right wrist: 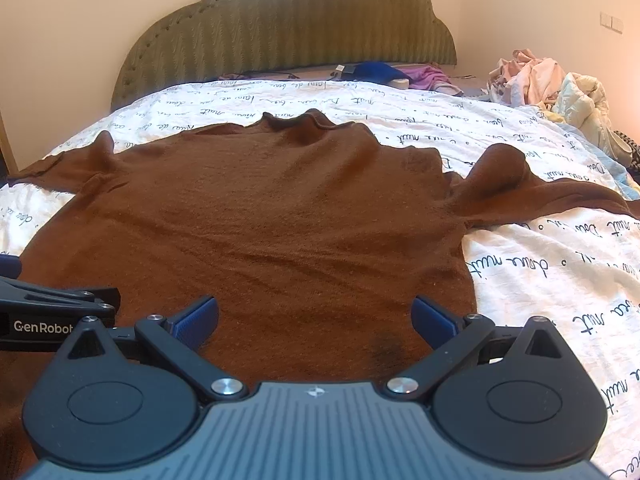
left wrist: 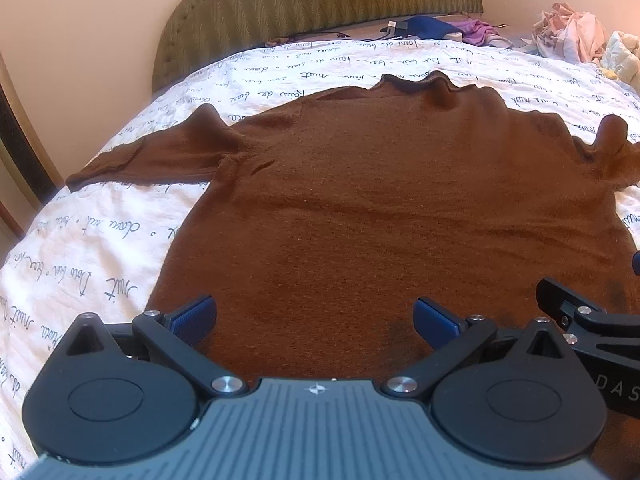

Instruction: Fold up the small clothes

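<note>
Two grippers hover side by side over the near hem of a brown sweater (left wrist: 360, 200), which lies spread flat on the script-printed white bedsheet (left wrist: 100, 248), collar toward the green headboard (right wrist: 280, 28). The left gripper (left wrist: 316, 320) and right gripper (right wrist: 316, 320) both stand spread wide, grasping nothing.
</note>
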`<state>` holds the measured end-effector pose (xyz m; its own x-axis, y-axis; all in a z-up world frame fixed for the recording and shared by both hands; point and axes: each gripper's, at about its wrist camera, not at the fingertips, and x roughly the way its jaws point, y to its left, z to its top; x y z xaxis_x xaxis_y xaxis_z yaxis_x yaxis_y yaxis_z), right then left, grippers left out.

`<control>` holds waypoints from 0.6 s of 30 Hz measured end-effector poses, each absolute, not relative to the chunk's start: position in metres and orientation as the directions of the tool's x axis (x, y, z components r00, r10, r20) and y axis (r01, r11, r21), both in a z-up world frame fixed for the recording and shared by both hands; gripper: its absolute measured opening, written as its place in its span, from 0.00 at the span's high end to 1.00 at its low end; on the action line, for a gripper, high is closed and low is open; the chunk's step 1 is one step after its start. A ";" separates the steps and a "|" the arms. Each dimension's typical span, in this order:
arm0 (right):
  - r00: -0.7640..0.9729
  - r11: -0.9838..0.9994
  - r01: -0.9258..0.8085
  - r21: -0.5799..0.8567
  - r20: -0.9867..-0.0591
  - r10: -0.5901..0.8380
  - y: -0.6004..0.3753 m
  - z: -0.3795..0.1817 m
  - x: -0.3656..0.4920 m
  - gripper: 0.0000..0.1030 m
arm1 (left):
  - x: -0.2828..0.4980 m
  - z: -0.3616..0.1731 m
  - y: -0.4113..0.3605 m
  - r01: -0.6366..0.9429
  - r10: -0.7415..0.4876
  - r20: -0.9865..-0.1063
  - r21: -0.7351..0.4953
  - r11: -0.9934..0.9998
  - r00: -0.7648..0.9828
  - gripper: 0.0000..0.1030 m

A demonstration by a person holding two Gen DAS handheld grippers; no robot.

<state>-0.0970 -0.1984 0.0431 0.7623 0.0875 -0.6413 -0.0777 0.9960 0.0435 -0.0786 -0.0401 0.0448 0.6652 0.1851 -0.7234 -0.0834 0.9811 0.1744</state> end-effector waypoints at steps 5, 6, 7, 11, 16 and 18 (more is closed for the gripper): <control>0.762 0.996 -0.072 0.050 -0.642 0.088 -0.205 0.044 -0.095 0.00 | -0.065 0.038 -0.041 -0.067 0.136 -0.789 0.120 0.991 0.599 0.00; 0.761 0.996 -0.071 0.051 -0.643 0.087 -0.206 0.044 -0.095 0.00 | -0.065 0.037 -0.041 -0.068 0.133 -0.792 0.116 0.991 0.596 0.00; 0.761 0.996 -0.070 0.052 -0.643 0.087 -0.208 0.044 -0.094 0.00 | -0.066 0.037 -0.041 -0.059 0.119 -0.791 0.105 0.993 0.600 0.00; 0.772 0.996 -0.058 0.074 -0.629 0.092 -0.219 0.049 -0.093 0.00 | -0.077 0.049 -0.031 -0.039 0.006 -0.731 -0.028 0.999 0.682 0.00; 0.832 0.981 -0.038 0.191 -0.538 0.137 -0.261 0.062 -0.094 0.00 | -0.064 0.057 -0.044 0.026 -0.051 -0.688 -0.047 0.999 0.724 0.00; 0.835 0.971 -0.032 0.238 -0.527 0.157 -0.282 0.062 -0.090 0.00 | -0.051 0.055 -0.049 0.041 -0.131 -0.698 -0.144 0.989 0.704 0.00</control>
